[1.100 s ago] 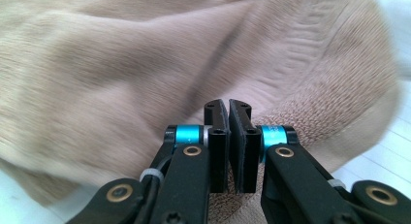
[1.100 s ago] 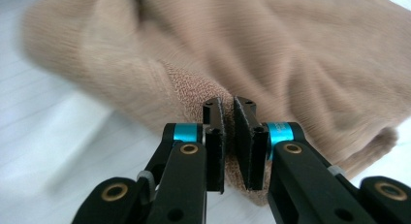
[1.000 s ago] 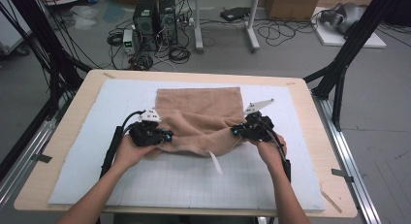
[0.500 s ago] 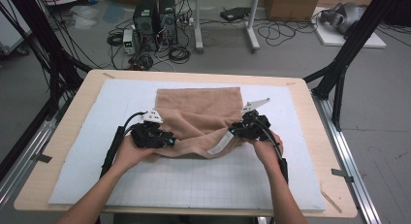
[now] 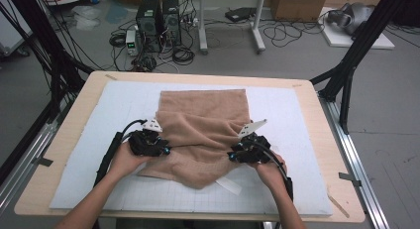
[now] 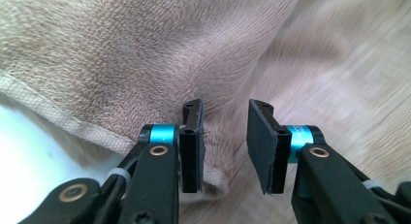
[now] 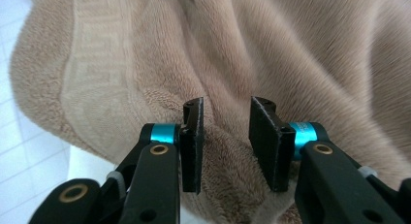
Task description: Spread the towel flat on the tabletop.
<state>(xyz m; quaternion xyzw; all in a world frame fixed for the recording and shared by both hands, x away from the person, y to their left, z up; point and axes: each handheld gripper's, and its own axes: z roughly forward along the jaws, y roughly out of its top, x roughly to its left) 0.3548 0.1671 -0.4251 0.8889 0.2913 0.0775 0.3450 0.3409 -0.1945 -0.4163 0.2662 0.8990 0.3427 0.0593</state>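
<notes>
A tan towel [image 5: 203,115] lies rumpled on the white mat [image 5: 89,140], its near part folded into a point with a white label [image 5: 229,185]. My left gripper [image 5: 166,149] rests at the towel's left near edge. Its jaws have just been opening and stand apart [image 6: 225,146] over the towel's hem [image 6: 63,122], with the pads off the cloth. My right gripper [image 5: 230,153] sits at the right near edge. It has also just been opening [image 7: 225,141], and a fold of towel [image 7: 291,49] lies between its pads without being pinched.
The mat covers a wooden table [image 5: 317,140] with metal rails at both sides. Black frame legs [image 5: 346,75] stand at the far right and far left corners. Computers and cables [image 5: 158,21] sit on the floor beyond.
Both grippers have sunk a little and opened, letting go of the towel's near edge. The towel has dropped onto the mat and now reaches closer to the person.
</notes>
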